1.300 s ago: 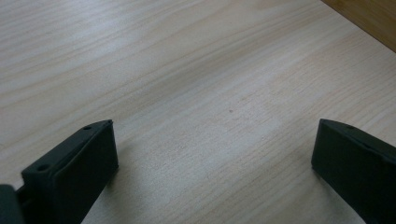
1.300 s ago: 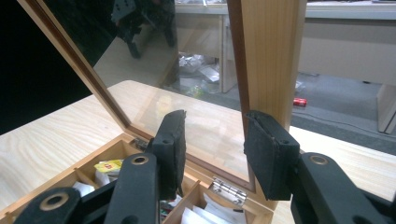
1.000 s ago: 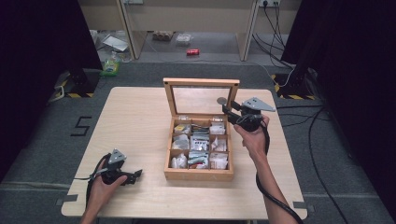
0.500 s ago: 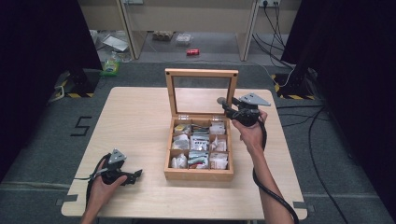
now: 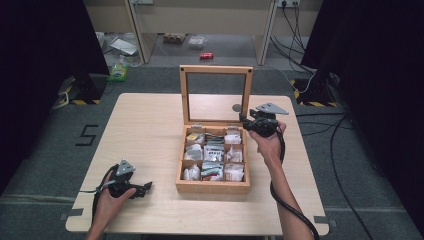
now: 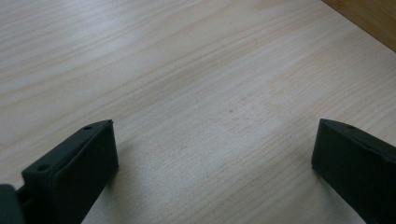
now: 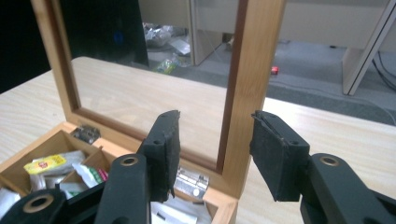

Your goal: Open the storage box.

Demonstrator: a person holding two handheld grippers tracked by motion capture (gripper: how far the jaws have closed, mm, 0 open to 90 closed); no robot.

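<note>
A person sits at a light wooden table [image 5: 150, 125], holding a two-jaw gripper in each hand. A wooden tea box [image 5: 212, 186] sits in front of the right gripper [image 5: 246, 119], toward the table's middle, well apart from the left gripper [image 5: 146, 188]. Its glass-paned lid [image 5: 216, 70] stands upright, hinged at the far edge.

The right gripper is raised at the lid's right side, just beyond the box's far right corner. In the right gripper view, its jaws stand apart, one on each side of the lid's right frame post [image 7: 250, 70]. The left jaw lies over the glass side, the right jaw on the outer side. Whether either pad touches the wood cannot be told; a small gap seems to show on both sides. Below the jaws, a metal hinge [image 7: 192, 183] sits at the base of the lid, with a second hinge [image 7: 85, 133] farther left.

The box is divided into small compartments filled with tea sachets [image 5: 214, 152], mostly white, with one yellow packet [image 7: 45, 164] in a far compartment.

The left gripper rests low near the table's near left corner, held in the person's left hand [image 5: 111, 197]. In the left gripper view, its jaws are spread wide over bare tabletop, with nothing between them. An edge of the tea box shows beyond its right jaw.

A black cable [image 5: 287, 207] trails from the right gripper along the forearm.
</note>
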